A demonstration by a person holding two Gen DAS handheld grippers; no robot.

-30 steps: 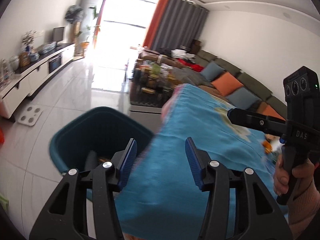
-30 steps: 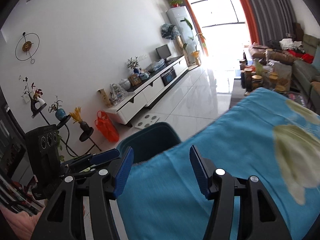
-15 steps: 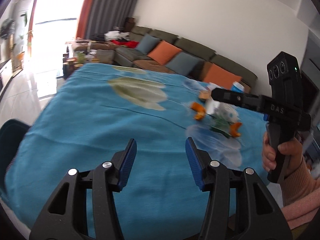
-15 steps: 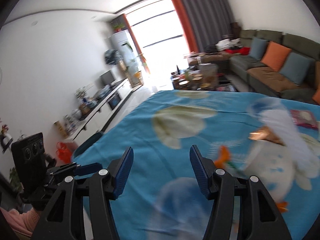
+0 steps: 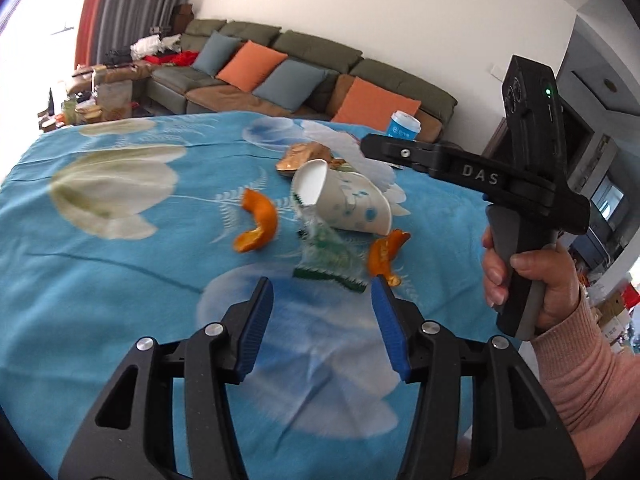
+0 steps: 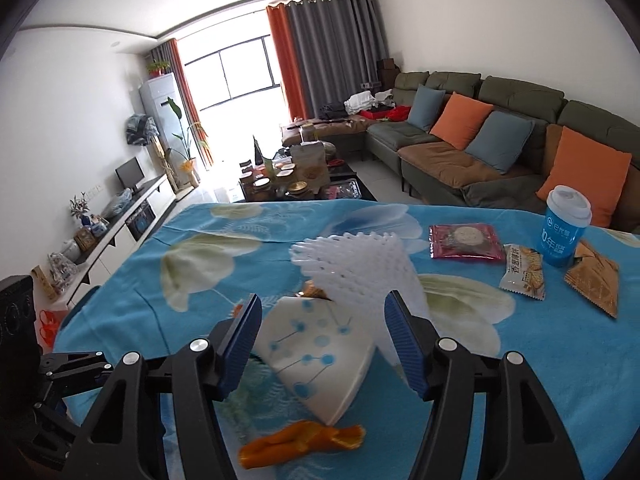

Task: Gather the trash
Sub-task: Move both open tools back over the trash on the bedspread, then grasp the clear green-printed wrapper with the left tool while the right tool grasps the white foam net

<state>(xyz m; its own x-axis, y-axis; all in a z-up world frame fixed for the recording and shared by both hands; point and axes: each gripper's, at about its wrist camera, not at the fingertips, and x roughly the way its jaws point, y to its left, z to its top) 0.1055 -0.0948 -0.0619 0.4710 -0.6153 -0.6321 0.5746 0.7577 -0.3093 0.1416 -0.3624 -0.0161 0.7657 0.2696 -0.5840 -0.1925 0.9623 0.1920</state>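
Note:
Trash lies on the blue flowered tablecloth (image 5: pixel 100 280): a crushed white paper cup with blue dots (image 5: pixel 344 204), two orange peels (image 5: pixel 256 224) (image 5: pixel 384 254), a clear green-edged wrapper (image 5: pixel 326 258), a white foam net (image 6: pixel 360 264) and a brown scrap (image 5: pixel 304 156). My left gripper (image 5: pixel 322 300) is open and empty, just short of the wrapper. My right gripper (image 6: pixel 322 328) is open, its jaws either side of the paper cup (image 6: pixel 316 352) without touching it. An orange peel (image 6: pixel 300 442) lies below it.
Sealed snack packets (image 6: pixel 466 242) (image 6: pixel 524 272) (image 6: pixel 596 276) and a blue lidded cup (image 6: pixel 564 232) stand at the table's far right. A sofa with orange and blue cushions (image 6: pixel 480 136) is behind. A cluttered coffee table (image 6: pixel 292 176) is beyond the far edge.
Both grippers swung from the dark bin at the table's left end to the trash pile. The right one now straddles the paper cup; both stayed open.

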